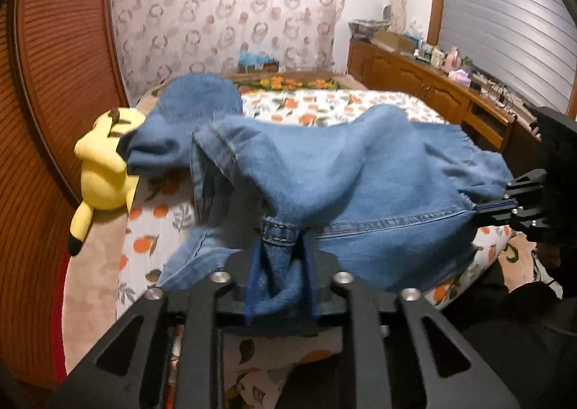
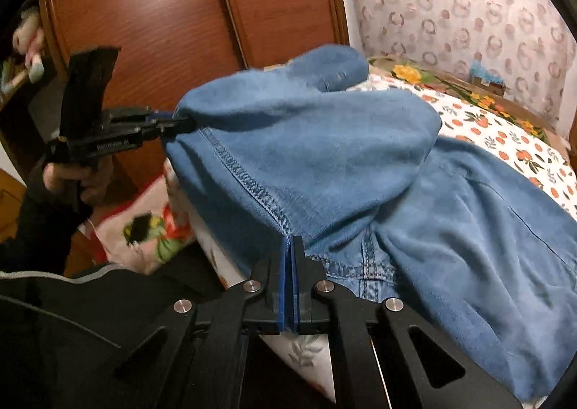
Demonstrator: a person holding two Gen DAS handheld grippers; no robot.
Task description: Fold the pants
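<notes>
- Bunched waistband of the blue jeans (image 1: 360, 178) sits clamped between the left gripper (image 1: 282, 264) pads.
- Right gripper (image 2: 288, 246) pinches the jeans' stitched edge, cloth draped ahead over the bed (image 2: 505, 131).

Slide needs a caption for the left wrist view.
Both grippers, left and right, pinch blue jeans lifted above the bed.

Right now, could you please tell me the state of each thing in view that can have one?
left tool: shut on the jeans, a bunched belt-loop section between its pads.
right tool: shut on the jeans at a seam edge.
jeans: lifted at the near edge, rumpled, partly draped over the bed.
yellow plush toy: lying on the bed's edge, beside the jeans.
bed: covered with an orange-print sheet.
</notes>
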